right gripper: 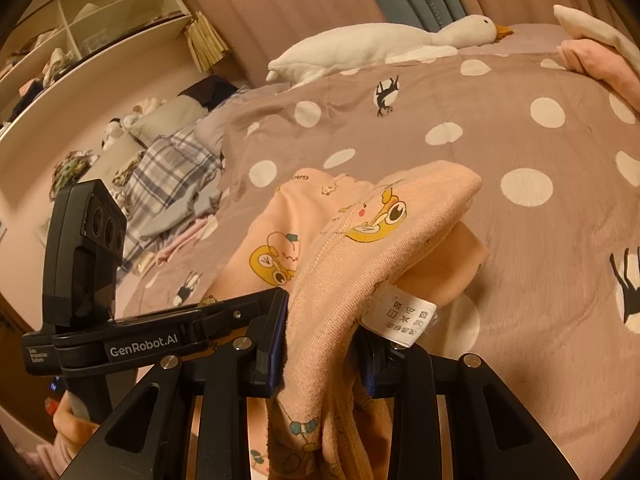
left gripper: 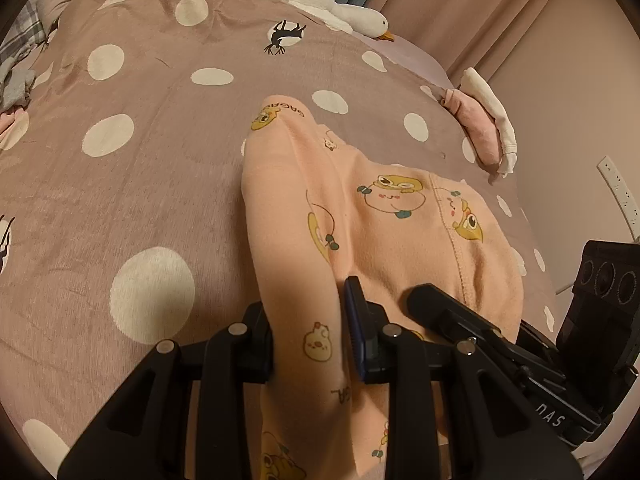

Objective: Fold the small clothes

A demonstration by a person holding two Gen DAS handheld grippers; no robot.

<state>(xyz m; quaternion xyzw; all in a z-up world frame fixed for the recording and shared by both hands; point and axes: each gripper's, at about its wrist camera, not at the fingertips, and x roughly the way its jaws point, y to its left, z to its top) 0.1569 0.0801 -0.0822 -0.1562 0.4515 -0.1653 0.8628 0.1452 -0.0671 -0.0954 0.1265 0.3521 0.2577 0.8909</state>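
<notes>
Left gripper [left gripper: 310, 344]: low centre of the left wrist view, jaws narrow and clamped on a fold of the peach garment [left gripper: 400, 248]; the cloth runs between the pads and hangs down below them.
Right gripper [right gripper: 324, 344]: low centre of the right wrist view, jaws narrow and clamped on a bunched edge of the same garment, with a white care label [right gripper: 408, 318] sticking out just beside the right-hand pad.
Peach garment: small, printed with yellow cartoon figures; held up at the near edge by both grippers, its far part lying on the bedspread [left gripper: 140, 184] toward the middle of each frame. In the right wrist view a folded-over flap bulges up and to the right of the jaws.
Other gripper in view: the left one shows at lower left of the right wrist view, a hand [right gripper: 70, 426] around its handle; the right one shows at lower right of the left wrist view.
Bedspread: mauve with white dots and small black animal prints, under the garment.
Plush goose [right gripper: 380, 46]: white, lying at the far edge of the bed, top of both frames.
Pink and white clothes [left gripper: 484, 120]: folded, at right of the left wrist view, well apart from the garment.
Plaid cloth [right gripper: 172, 168]: crumpled, at left of the right wrist view.
Shelves [right gripper: 92, 28]: upper left of the right wrist view.
</notes>
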